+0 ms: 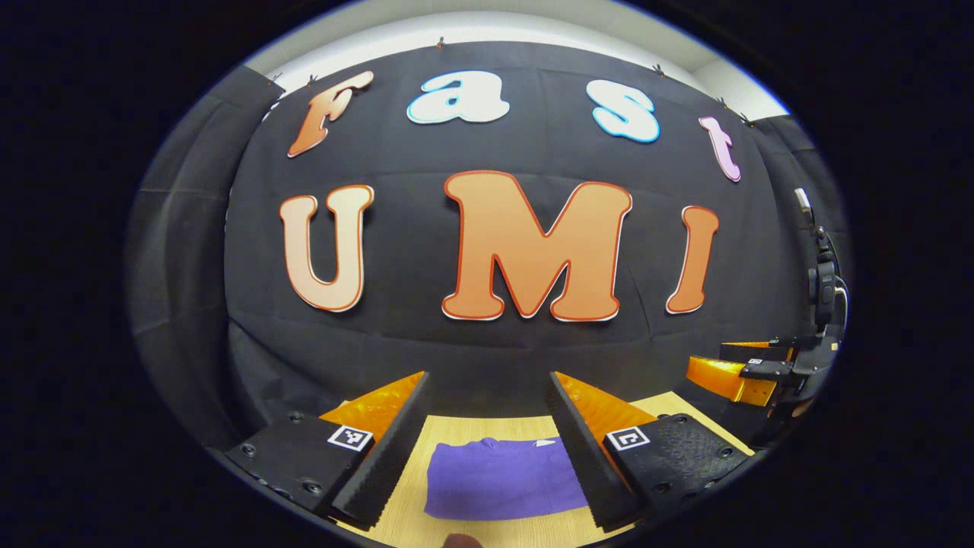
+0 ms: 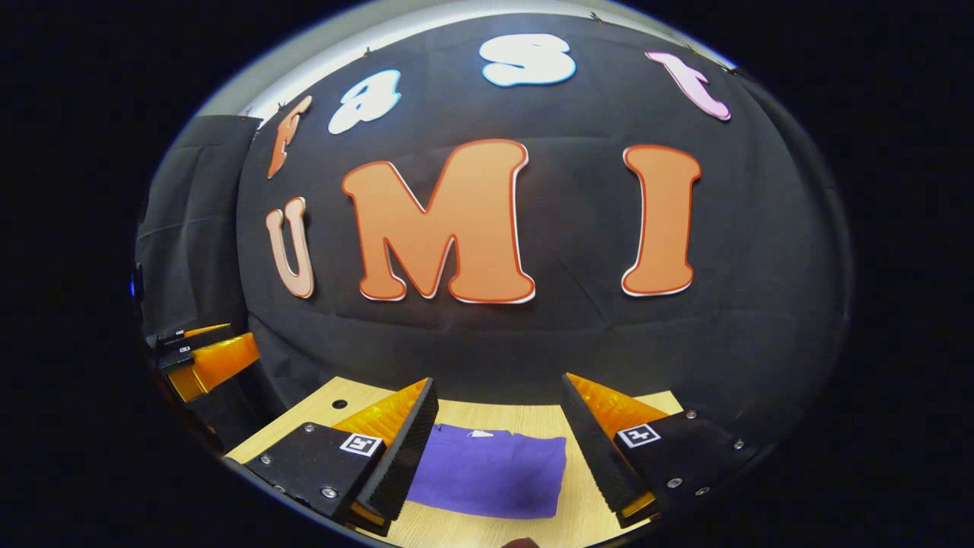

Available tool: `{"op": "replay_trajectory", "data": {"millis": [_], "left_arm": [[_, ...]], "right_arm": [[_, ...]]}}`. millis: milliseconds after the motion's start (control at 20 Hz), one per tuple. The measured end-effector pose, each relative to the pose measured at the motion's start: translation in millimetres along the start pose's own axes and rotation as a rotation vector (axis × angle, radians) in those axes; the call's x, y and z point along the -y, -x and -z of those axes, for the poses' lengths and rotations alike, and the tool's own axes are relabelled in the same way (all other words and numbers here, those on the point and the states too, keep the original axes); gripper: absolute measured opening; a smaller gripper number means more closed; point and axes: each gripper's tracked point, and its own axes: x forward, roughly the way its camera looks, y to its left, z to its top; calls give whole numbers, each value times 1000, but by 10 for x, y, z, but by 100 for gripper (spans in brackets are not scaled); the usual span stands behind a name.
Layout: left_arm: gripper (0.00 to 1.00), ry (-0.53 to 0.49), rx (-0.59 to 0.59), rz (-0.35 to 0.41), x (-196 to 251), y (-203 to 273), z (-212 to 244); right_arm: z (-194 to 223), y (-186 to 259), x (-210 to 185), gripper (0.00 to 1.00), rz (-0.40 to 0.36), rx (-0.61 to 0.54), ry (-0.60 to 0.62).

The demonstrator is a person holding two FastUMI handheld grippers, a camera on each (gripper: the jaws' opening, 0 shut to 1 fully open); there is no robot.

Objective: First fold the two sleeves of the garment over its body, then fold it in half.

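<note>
Item: purple garment (image 1: pixel 498 479), lying flat on the wooden worktop (image 1: pixel 685 403), bottom centre of both gripper views, already a compact rectangle. Handling, as judged: light, limp, likely to slide on smooth wood; pinch it at an edge or corner, both layers together. Your left gripper (image 1: pixel 487 449) and right gripper (image 2: pixel 498 449) hover above it, jaws apart, holding nothing.

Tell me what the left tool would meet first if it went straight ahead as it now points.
Likely the booth's black cloth wall. The left tool is open and aimed almost level, so the purple garment on the wooden table seems to lie below its line, though depth is unclear.
</note>
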Motion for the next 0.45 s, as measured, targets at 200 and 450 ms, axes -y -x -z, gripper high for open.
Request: {"op": "replay_trajectory", "data": {"millis": [200, 450], "left_arm": [[95, 12, 44, -23, -75, 323, 31], [96, 42, 57, -14, -79, 632, 190]], "right_arm": [[-27, 285, -226, 96, -6, 45, 53], [-30, 621, -470, 100, -40, 105, 67]]}}
